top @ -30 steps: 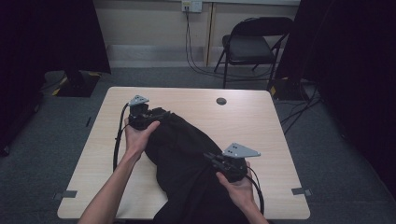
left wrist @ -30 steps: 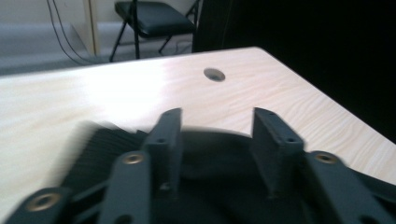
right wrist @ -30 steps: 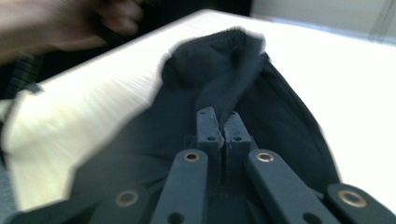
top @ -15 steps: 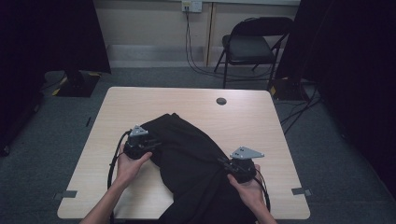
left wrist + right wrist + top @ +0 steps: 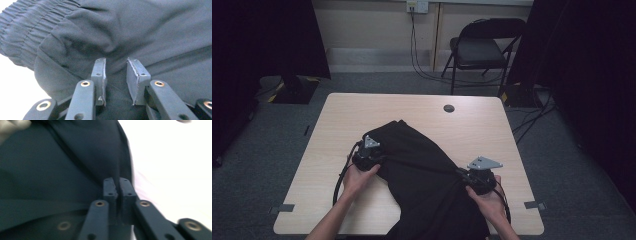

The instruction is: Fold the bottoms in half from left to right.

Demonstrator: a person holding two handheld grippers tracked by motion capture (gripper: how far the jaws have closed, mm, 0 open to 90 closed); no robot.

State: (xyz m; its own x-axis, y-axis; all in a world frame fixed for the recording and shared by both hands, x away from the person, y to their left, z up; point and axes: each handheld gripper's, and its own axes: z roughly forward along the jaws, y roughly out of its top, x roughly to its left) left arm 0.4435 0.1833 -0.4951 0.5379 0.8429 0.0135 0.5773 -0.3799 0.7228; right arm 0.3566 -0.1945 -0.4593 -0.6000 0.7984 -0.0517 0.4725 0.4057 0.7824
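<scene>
Gripping black garment (image 5: 427,175) edges, table (image 5: 492,130) beyond

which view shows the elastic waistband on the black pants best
The left gripper view: the gathered waistband shows ribbed at upper left, beyond the left gripper. The high view gives the black pants as a dark heap; the right gripper view shows plain blurred cloth.

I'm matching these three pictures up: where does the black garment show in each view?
High view: black garment lies at the table's near middle, between both grippers.
Left gripper view: it covers the top and right, with the gathered waistband at upper left.
Right gripper view: it covers the left and centre.
Shared landmark: the pale tabletop.
</scene>
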